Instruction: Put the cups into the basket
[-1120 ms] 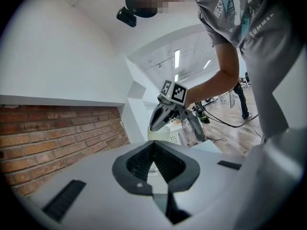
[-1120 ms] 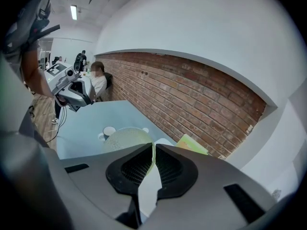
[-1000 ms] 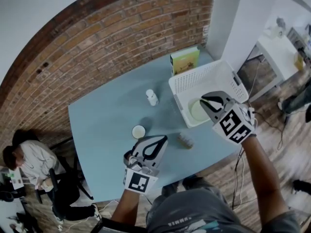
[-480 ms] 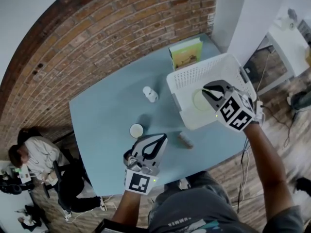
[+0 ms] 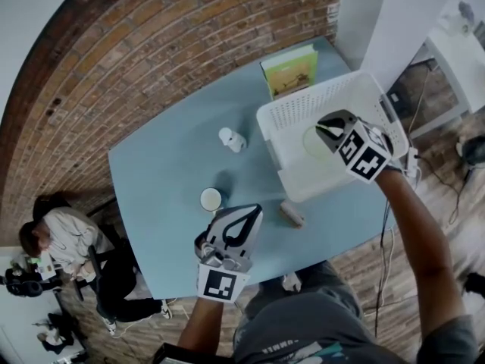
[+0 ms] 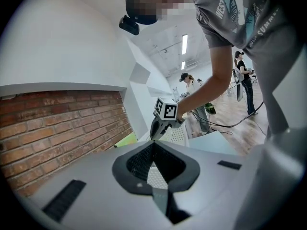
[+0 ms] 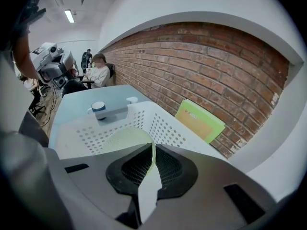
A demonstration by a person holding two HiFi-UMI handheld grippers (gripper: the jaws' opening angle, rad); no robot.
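Observation:
My right gripper [image 5: 324,127] is shut on the rim of a pale green cup [image 5: 312,140] and holds it inside the white perforated basket [image 5: 284,116]; the right gripper view shows the cup's wall [image 7: 123,137] pinched between the jaws [image 7: 152,150]. My left gripper [image 5: 250,217] hovers shut and empty over the table's near edge. On the blue table [image 5: 167,165] stand a blue cup [image 5: 211,199] with a white inside, a white cup [image 5: 232,139] on its side, and a small grey cup [image 5: 292,214] lying near the basket's front.
A green book [image 5: 289,70] leans against the brick wall behind the basket. A person sits on a chair [image 5: 57,241] beyond the table's left end. The table edge runs just under my left gripper. A white pillar [image 5: 379,21] stands beside the basket.
My right gripper has carried the green cup a little farther over the basket's middle. The left gripper has stayed where it was, shut.

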